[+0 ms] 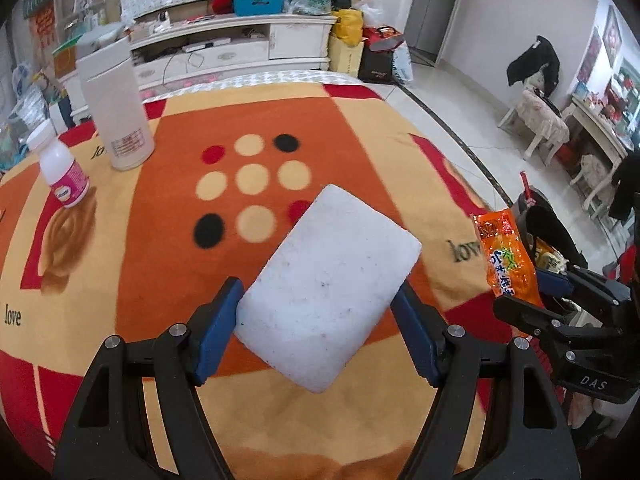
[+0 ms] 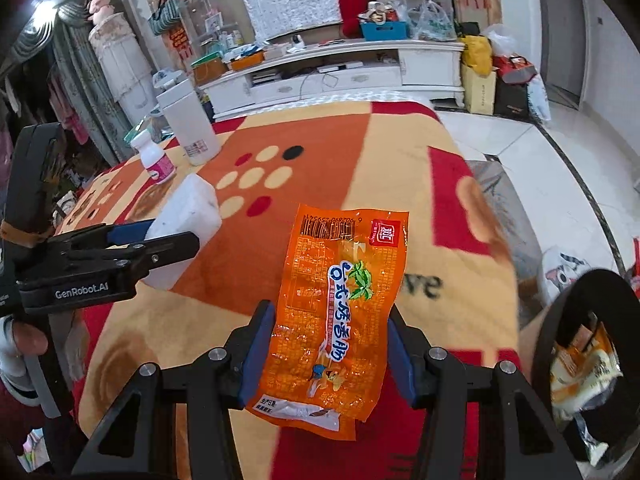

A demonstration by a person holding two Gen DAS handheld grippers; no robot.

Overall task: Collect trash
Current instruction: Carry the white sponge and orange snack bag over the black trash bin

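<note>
Both pieces of trash were already lifted clear of the blanket-covered table (image 1: 132,240), so the step in hand looked like the carry toward the black bin (image 2: 560,344) at the lower right of the right wrist view, where other wrappers already lay. The left tool (image 1: 318,312) was clamped on a white foam block (image 1: 332,284), its blue pads pressed against the block's two long sides near the lower end; the block sat at the middle of the left wrist view, its long axis running from lower left to upper right and pointing away from the tool. The right tool (image 2: 330,352) was clamped on an orange snack wrapper (image 2: 344,304), held by its side edges at the lower centre of its own view, the long axis nearly upright in the frame and leaning slightly right, barcode end farthest from the tool. The next move probably called for bringing each tool over the bin mouth before letting go, the light wrapper especially, since it could drift aside. A white canister (image 1: 116,108) and a small pink-labelled bottle (image 1: 64,172) stood at the upper left, untouched.
</note>
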